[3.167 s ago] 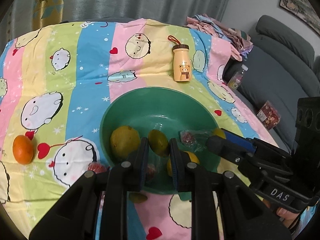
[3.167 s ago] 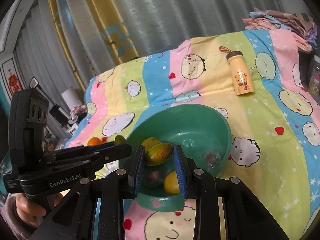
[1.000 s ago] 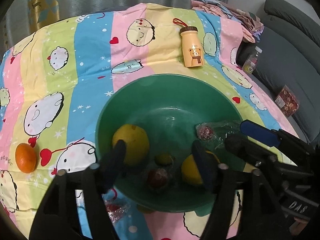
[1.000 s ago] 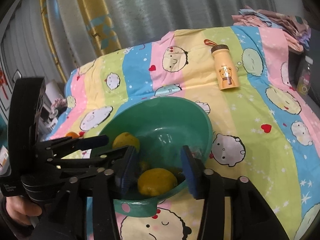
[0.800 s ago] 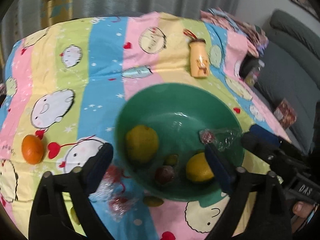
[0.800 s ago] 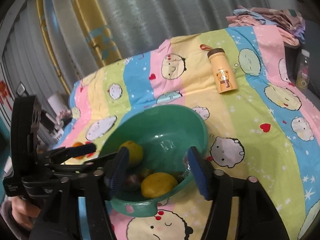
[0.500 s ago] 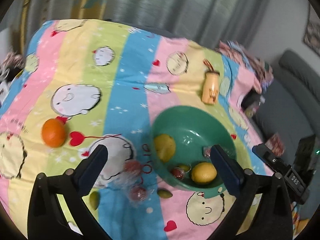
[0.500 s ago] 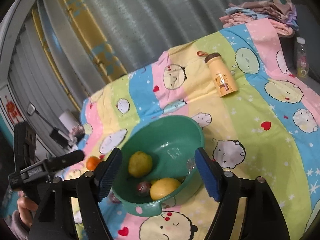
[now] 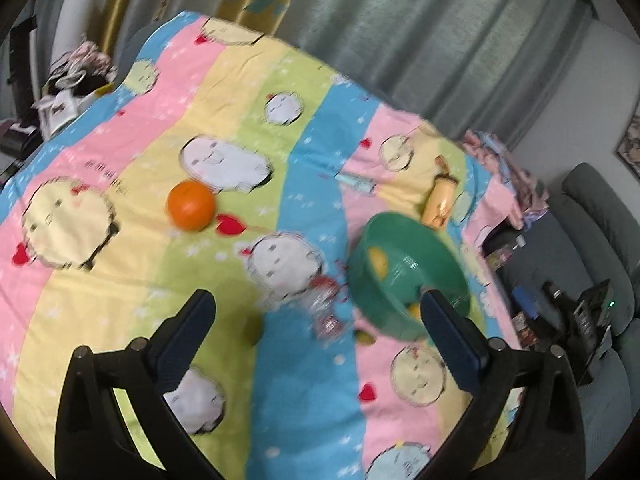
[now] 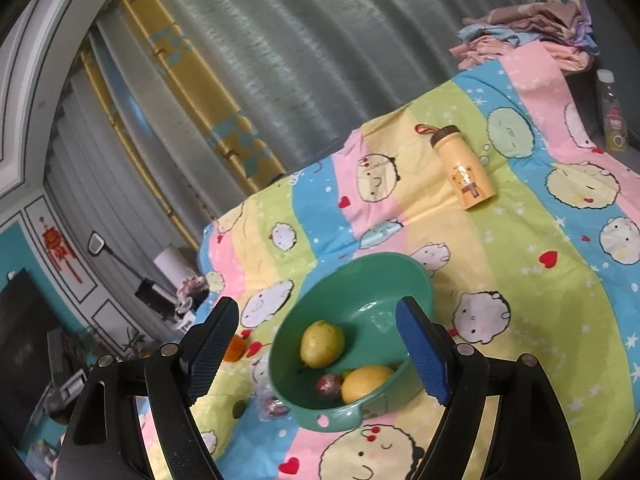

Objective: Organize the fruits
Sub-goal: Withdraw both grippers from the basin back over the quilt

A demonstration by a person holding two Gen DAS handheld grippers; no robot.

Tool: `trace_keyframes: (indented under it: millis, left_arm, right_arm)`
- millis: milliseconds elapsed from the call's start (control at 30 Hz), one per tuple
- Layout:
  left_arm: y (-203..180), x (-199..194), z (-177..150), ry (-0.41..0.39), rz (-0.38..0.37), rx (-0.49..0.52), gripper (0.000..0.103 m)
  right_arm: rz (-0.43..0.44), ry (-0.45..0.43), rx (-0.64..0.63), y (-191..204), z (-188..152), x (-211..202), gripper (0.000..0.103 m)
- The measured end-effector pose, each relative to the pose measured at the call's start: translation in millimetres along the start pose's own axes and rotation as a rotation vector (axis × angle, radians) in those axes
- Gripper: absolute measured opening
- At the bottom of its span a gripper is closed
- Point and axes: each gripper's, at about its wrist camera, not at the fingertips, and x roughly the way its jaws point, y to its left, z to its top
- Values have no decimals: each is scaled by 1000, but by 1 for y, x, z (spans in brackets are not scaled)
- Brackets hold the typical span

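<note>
A green bowl [image 10: 416, 284] sits on the striped cartoon cloth and holds a yellow-green fruit [image 10: 322, 343], a yellow fruit [image 10: 366, 383] and a dark red fruit [image 10: 329, 385]. In the left wrist view the bowl [image 9: 400, 276] is at the right, an orange [image 9: 191, 212] lies far left, and wrapped red fruits [image 9: 326, 304] and small green fruits [image 9: 253, 330] lie in front of the bowl. My left gripper [image 9: 316, 328] is open and empty, high above the cloth. My right gripper [image 10: 316, 344] is open and empty, above and behind the bowl.
A yellow bear-print bottle [image 10: 464, 168] lies on the cloth behind the bowl. Folded clothes [image 10: 528, 40] are stacked at the far right corner. A grey sofa [image 9: 592, 240] stands right of the table. A drink bottle [image 10: 612, 120] stands at the right edge.
Both grippers opened wide, released their fruits into the bowl, and pulled up and back. The left view has swung left, showing the orange and loose fruits.
</note>
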Motion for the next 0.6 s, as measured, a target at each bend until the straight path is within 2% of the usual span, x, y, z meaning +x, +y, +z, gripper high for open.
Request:
trace_keyframes:
  millis: [267,433,600]
  left_arm:
    - [24,2,-21,75,96,-48,103]
    - [28,6,-33,126,101,-73,103]
    - [23,-4,-41,141,112,-56,103]
  right_arm:
    - [61,92,-128,38,-16,14,81]
    - [110,165,-200,64,-36,26,81]
    - [180,284,-303,94,-68,42,81]
